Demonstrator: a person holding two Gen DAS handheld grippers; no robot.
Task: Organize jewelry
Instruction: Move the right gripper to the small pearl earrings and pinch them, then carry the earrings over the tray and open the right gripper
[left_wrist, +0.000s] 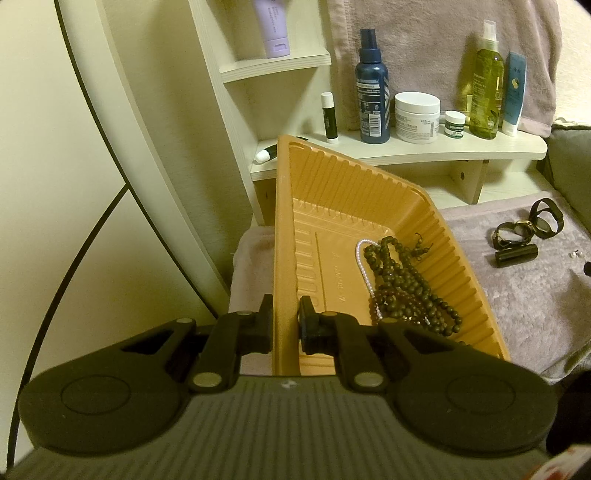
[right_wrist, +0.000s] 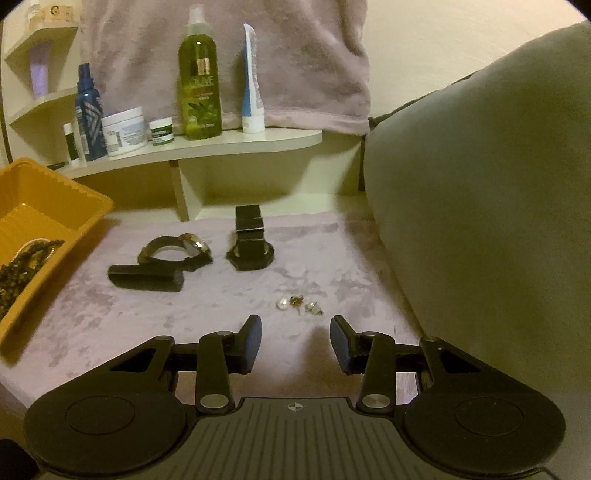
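My left gripper (left_wrist: 285, 325) is shut on the near rim of an orange plastic tray (left_wrist: 369, 192), which is tilted. Inside it lie dark bead necklaces (left_wrist: 406, 288) and a white pearl strand (left_wrist: 364, 269). The tray also shows in the right wrist view (right_wrist: 55, 199) at the left. My right gripper (right_wrist: 295, 341) is open and empty, just short of several small earrings (right_wrist: 299, 304) on the mauve cloth (right_wrist: 221, 295). Beyond lie a gold-faced watch (right_wrist: 177, 251), a black cylinder (right_wrist: 146, 277) and a black-strapped watch (right_wrist: 251, 243).
A curved white shelf (right_wrist: 236, 142) behind holds bottles, jars and tubes, among them a green olive bottle (right_wrist: 200, 74) and a blue spray bottle (left_wrist: 372, 88). A large grey-green cushion (right_wrist: 480, 184) fills the right. A cream wall panel (left_wrist: 74, 184) stands left of the tray.
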